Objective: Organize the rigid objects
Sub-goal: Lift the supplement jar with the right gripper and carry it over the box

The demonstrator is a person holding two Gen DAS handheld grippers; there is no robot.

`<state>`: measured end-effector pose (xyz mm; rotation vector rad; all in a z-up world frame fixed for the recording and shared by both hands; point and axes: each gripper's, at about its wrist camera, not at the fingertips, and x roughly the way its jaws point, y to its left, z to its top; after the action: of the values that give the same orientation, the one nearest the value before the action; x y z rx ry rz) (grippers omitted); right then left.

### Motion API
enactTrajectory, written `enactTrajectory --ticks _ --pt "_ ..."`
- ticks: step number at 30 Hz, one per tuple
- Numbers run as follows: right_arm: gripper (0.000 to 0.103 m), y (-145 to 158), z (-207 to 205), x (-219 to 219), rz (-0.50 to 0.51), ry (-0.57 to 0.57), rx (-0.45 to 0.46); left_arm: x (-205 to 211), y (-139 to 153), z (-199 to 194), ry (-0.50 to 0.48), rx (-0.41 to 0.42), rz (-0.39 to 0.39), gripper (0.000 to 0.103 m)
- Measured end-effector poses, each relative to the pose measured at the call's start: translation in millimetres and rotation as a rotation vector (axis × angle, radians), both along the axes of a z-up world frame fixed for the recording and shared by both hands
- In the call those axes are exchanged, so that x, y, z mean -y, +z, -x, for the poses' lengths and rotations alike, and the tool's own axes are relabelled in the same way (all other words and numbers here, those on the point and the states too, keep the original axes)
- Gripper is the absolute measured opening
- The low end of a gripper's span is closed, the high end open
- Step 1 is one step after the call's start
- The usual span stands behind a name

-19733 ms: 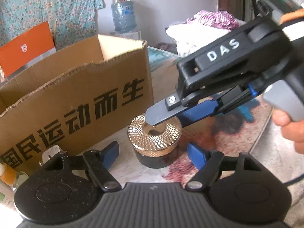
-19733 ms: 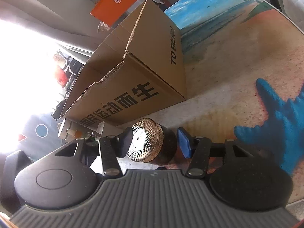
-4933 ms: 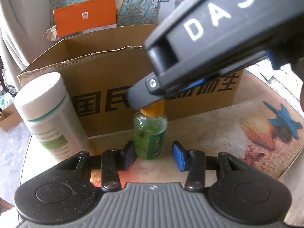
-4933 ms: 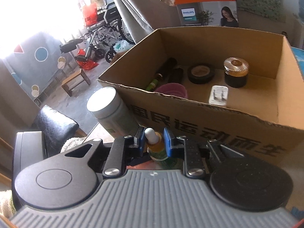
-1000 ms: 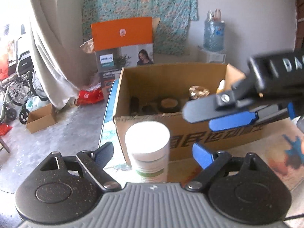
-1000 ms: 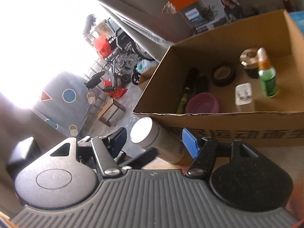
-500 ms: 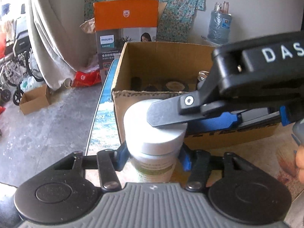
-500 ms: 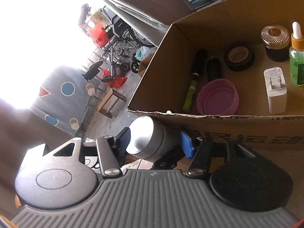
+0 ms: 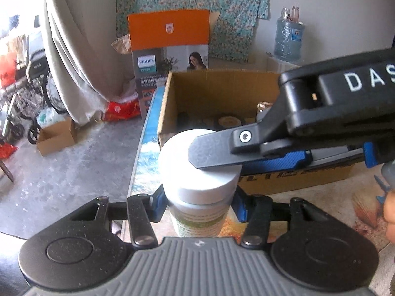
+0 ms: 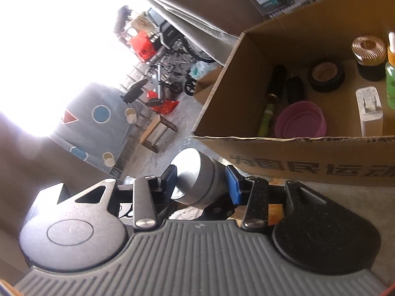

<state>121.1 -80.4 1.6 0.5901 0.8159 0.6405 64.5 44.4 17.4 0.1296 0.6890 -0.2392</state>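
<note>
A white bottle [image 9: 197, 172] with a broad white cap and a green label stands on the table in front of the cardboard box [image 9: 170, 103]. My left gripper [image 9: 197, 206] is shut on its body just under the cap. My right gripper [image 9: 219, 162] reaches in from the right, one finger lying across the cap's top. In the right wrist view the cap [image 10: 192, 172] sits between the blue pads of my right gripper [image 10: 201, 182]. Its jaws are closing, and both pads touch the cap's sides.
The cardboard box [image 10: 296, 153] holds a pink bowl [image 10: 300, 119], a black tape roll [image 10: 325, 75], a white charger [image 10: 369, 113], a gold-lidded jar [image 10: 367, 54] and a green dropper bottle [image 10: 391, 81]. The table edge [image 9: 138, 167] drops to the floor at the left.
My left gripper shut on the bottle's body a second ago and has held since. My right gripper swung over the cap and its jaws narrowed onto it.
</note>
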Motion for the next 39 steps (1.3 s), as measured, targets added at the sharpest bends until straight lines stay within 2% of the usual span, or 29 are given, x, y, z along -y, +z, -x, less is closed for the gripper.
enactTrajectory --ticks 7,13,19,23,27,31,36,39 --pt "0.042 40 28 11 -0.043 0.015 0.128 18 44 19 -0.001 0.118 -0.042 0.054" --pt "0.043 83 47 45 -0.056 -0.027 0.258 55 81 12 -0.07 0.2 -0.048 0.054" --pt "0.045 122 50 102 0.006 -0.116 0.326 110 102 -16 -0.203 0.212 0.007 0.054" --pt "0.045 136 41 147 0.06 -0.189 0.316 149 99 -41 -0.293 0.154 0.05 0.054" --pt "0.045 128 27 195 0.089 -0.261 0.257 181 78 -66 -0.356 0.071 0.046 0.054" --pt "0.045 97 13 232 0.074 -0.304 0.169 202 51 -84 -0.389 -0.023 0.036 0.054" --pt "0.045 54 3 255 0.054 -0.315 0.075 210 20 -100 -0.398 -0.124 0.036 0.054" --pt "0.045 34 2 251 0.059 -0.312 0.039 210 6 -104 -0.391 -0.164 0.034 0.054"
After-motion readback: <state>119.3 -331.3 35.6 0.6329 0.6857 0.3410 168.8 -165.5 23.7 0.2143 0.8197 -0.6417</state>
